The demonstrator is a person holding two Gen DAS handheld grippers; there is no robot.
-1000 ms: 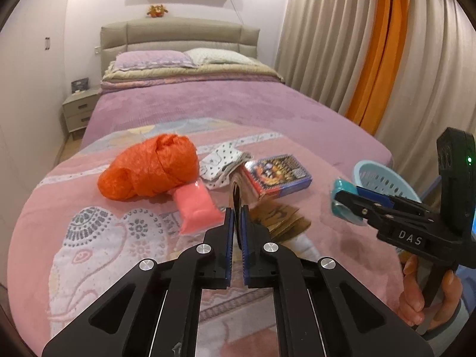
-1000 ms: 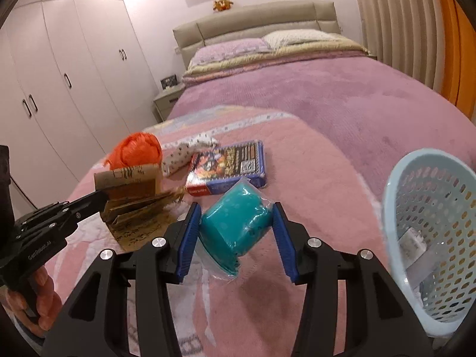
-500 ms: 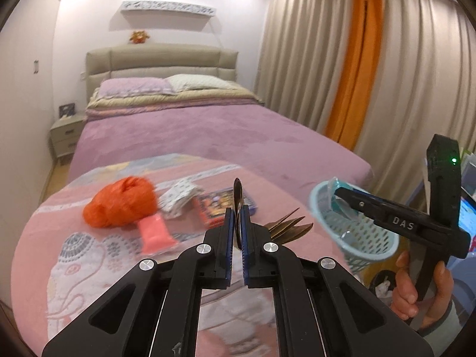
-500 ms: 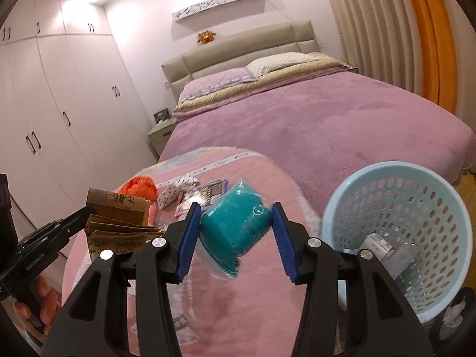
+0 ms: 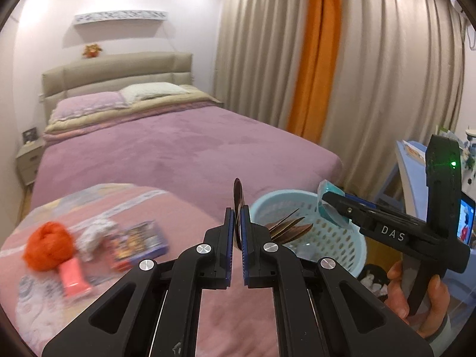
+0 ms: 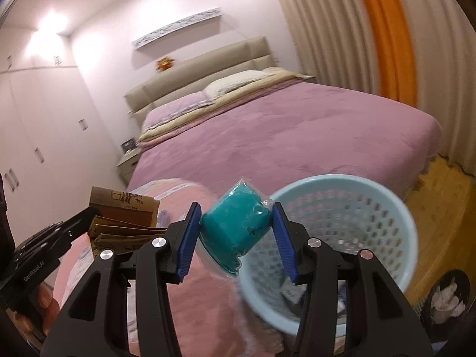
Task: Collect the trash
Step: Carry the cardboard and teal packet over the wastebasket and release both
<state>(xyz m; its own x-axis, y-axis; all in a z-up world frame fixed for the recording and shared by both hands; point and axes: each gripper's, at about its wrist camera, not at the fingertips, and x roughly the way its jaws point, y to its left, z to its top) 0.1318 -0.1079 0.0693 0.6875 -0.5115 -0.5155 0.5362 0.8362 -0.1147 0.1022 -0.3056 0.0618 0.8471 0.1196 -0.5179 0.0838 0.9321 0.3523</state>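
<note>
- left gripper (image 5: 237, 232): jaws nearly closed, pads clamped on folded brown cardboard (image 5: 238, 199); one flap stood up between the pads, the other flaps fanned out ahead and to the right, over the basket rim.
- in the right wrist view the same cardboard (image 6: 125, 217) showed printed black marks and hung at the left gripper's tip, left of the right gripper.
- right gripper (image 6: 236, 232): jaws about half open, blue pads pressed on both sides of a teal pack (image 6: 235, 229) in clear wrap; the wrap's loose edge hung below the pads.
- basket (image 6: 398, 226), pale blue with a perforated wall: directly ahead of and below the right gripper, the pack in front of its near rim; small items lay in its bottom, too blurred to name.
- in the left wrist view the basket (image 5: 351, 250) lay just ahead and right of the left gripper, with the right gripper's tip over its right rim.
- trash left on the pink bedspread (image 5: 178, 208), well left of the left gripper: orange bag (image 5: 47, 245), pink pack (image 5: 73, 276), white spotted wrapper (image 5: 92, 235), printed box (image 5: 139, 239), all blurred.
- a hand (image 5: 416, 297) gripped the right gripper's handle.
</note>
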